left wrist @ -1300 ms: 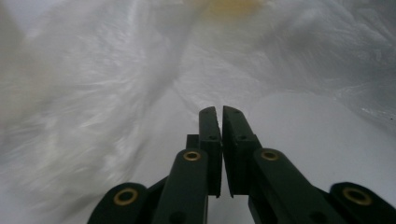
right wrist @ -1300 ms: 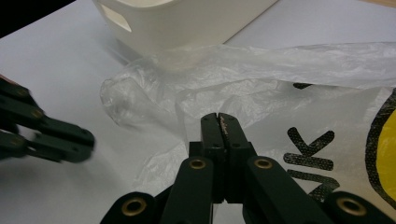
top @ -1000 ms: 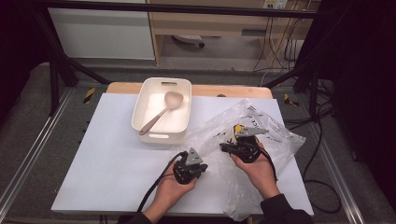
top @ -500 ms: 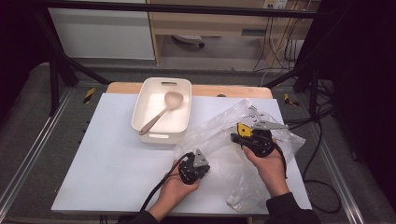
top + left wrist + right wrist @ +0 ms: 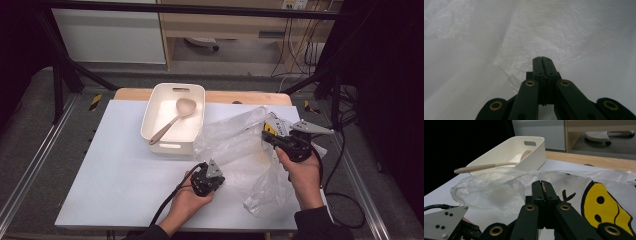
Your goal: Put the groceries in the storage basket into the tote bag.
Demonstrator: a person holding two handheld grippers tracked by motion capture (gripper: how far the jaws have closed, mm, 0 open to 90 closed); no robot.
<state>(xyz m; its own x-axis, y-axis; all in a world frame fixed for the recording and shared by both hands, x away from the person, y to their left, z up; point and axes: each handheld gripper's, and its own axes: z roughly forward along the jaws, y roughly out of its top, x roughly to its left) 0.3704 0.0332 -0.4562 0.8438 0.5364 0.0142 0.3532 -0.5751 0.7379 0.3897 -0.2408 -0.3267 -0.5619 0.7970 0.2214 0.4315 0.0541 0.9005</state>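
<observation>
Looking down from the high view, a clear plastic bag [image 5: 245, 145] sprawls over the table's [image 5: 115, 165] right half, the left gripper [image 5: 212, 181] at its near edge and the right gripper [image 5: 268, 136] raised toward its far right. A white bin [image 5: 152, 117] holding a spoon [image 5: 172, 120] stands by the far edge.

In the left gripper view, clenched jaws pinch crinkled film.

In the right gripper view, clenched jaws pinch the bag beside its yellow smiley print [image 5: 604, 205].

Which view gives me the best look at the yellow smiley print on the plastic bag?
The right gripper view: the smiley print sits large and sharp beside the shut right tongs. In the high view it is a small yellow patch near the right hand. The left gripper view has plain bag film.
</observation>
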